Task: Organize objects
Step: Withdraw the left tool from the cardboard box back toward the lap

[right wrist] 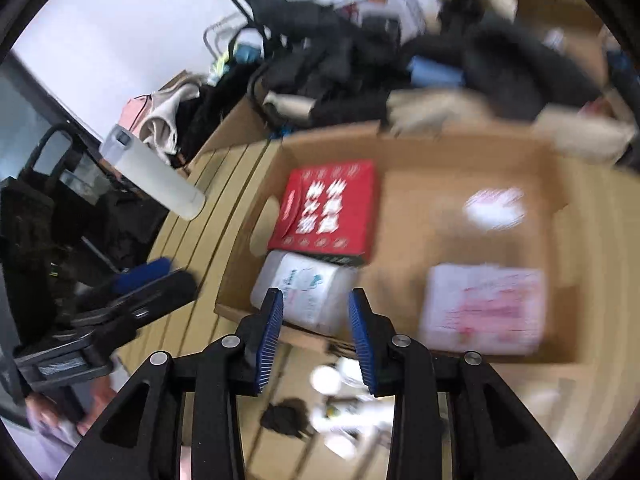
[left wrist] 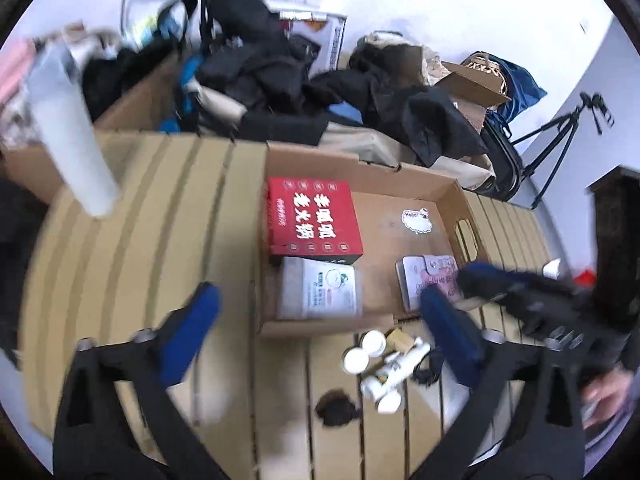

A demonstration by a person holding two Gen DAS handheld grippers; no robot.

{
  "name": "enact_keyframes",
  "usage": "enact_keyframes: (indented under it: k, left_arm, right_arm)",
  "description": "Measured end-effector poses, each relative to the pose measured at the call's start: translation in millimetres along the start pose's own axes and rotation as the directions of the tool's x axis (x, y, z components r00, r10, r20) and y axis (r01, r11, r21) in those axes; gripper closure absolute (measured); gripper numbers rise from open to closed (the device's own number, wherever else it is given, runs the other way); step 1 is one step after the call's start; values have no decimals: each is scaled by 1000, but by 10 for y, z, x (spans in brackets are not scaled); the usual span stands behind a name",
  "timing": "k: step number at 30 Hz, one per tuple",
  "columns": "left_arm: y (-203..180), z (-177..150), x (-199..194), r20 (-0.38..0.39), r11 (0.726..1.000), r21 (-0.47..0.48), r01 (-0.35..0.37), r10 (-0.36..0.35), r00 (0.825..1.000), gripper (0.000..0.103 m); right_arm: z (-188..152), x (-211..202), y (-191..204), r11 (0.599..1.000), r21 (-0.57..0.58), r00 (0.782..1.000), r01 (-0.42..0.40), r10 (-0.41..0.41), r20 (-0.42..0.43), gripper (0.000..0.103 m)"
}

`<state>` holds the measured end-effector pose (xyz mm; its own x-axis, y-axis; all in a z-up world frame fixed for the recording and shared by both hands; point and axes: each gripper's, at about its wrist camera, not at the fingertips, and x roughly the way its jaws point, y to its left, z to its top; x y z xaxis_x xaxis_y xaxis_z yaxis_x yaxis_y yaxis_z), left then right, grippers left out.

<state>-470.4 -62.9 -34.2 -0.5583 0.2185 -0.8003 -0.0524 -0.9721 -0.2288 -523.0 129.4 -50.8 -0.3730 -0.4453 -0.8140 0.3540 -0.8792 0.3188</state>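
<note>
Both grippers hold nothing: the left gripper (left wrist: 320, 328) gapes wide, the right gripper (right wrist: 316, 336) stands part open. The red box (left wrist: 314, 220) lies in the cardboard tray (left wrist: 456, 196), the small white bottles (left wrist: 380, 364) on the counter (left wrist: 132, 208) beside the tray's near wall.

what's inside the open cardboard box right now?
Inside the cardboard box: a red box, a white packet beside it, a pink wallet-like case and a white sticker on the floor. Anything beneath those items is hidden.
</note>
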Motion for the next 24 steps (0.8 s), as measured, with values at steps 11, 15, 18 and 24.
enact_keyframes:
  k: [11,15,18,24]
  left_arm:
    - [-418,-448,-1162,98,991,111,-78,67,993,0]
    - [-528,-770,-1488,160,985,146,-87,64,985,0]
    - [-584,-1092,-1758,210,979,163,-119,84,974,0]
    - [-606,-1902,-2128,247,983,152,-101,62,967,0]
  right_arm:
    - [-645,-1677,-176,991,13,982,134,-134,131,20]
    - [-1038,-1986,-173,988,6,978,155,-154,142,20]
    - [-1368,-2136,-150,985,-15,974,173,-169,148,20]
    - [-2196,-2305,54,987,-40,972,154,-144,185,20]
